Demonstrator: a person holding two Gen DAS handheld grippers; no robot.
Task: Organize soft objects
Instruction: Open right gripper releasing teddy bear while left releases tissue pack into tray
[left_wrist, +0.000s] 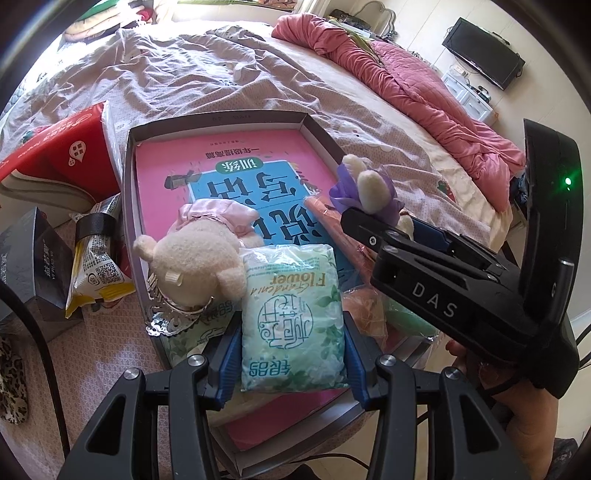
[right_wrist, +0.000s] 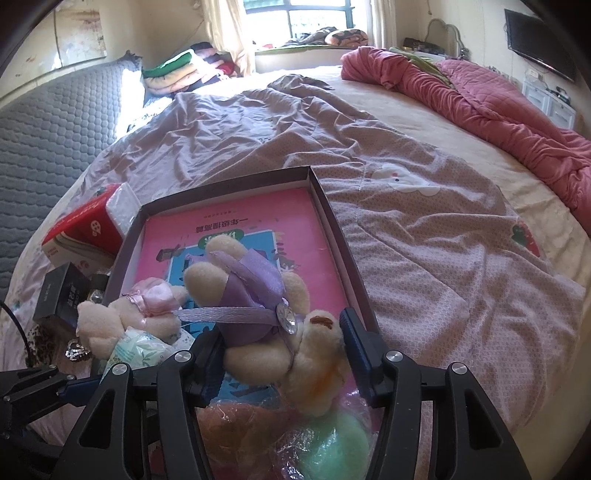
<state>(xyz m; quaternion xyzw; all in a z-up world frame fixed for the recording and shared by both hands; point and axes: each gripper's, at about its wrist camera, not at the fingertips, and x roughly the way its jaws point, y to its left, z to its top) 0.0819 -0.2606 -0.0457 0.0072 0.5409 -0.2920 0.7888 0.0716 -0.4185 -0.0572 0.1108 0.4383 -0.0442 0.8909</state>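
Note:
A shallow dark box (left_wrist: 221, 120) lies on the bed with a pink book (left_wrist: 166, 162) flat inside it. My left gripper (left_wrist: 291, 354) is shut on a pale green tissue pack (left_wrist: 291, 314), with a blue pad against each long side, at the box's near end. Beside the pack lies a cream bear in a pink dress (left_wrist: 199, 254). My right gripper (right_wrist: 279, 328) has a cream bear in a purple dress (right_wrist: 255, 295) between its fingers. Both pads touch this bear, whose feet stick up. Under it sit an orange and a green bagged thing (right_wrist: 332, 443).
Left of the box are a red tissue pack (left_wrist: 62, 155), a yellow snack bag (left_wrist: 96, 273) and a dark carton (left_wrist: 33, 266). A rumpled pink quilt (left_wrist: 406, 85) runs along the bed's far right side. A grey padded headboard (right_wrist: 44, 147) stands at the left.

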